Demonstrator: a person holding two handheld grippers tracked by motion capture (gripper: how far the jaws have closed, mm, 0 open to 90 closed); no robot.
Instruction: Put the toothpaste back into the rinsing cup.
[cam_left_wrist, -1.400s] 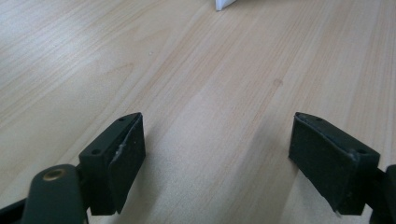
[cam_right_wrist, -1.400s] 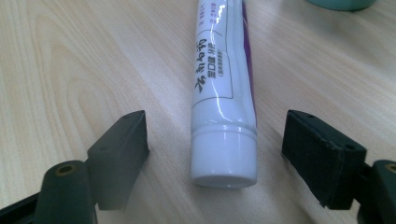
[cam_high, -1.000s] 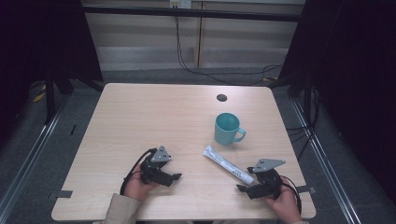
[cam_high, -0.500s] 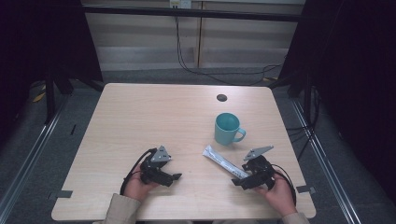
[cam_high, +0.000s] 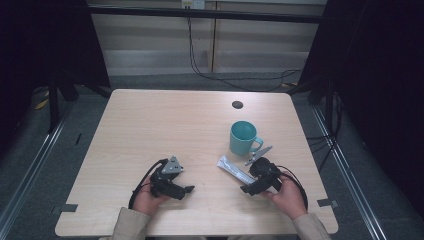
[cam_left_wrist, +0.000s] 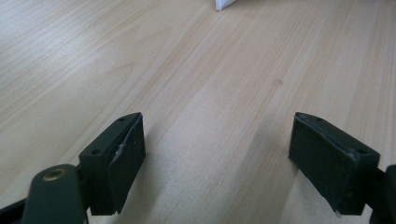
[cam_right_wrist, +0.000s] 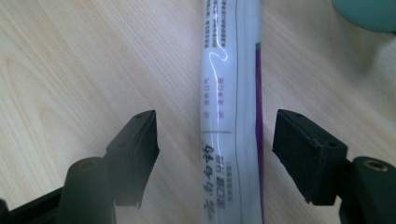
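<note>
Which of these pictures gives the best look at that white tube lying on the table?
The right gripper view: the white tube runs up the middle between the open right gripper, close enough to see its printing. The high view shows the tube small, lying beside the teal mug. The left gripper view catches a white corner, probably its end.

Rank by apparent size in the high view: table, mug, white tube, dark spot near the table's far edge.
1. Table, largest by far.
2. Mug and white tube: roughly alike; the tube is longer but thinner and partly under the right tongs, so unranked.
3. Dark spot, smallest.
</note>
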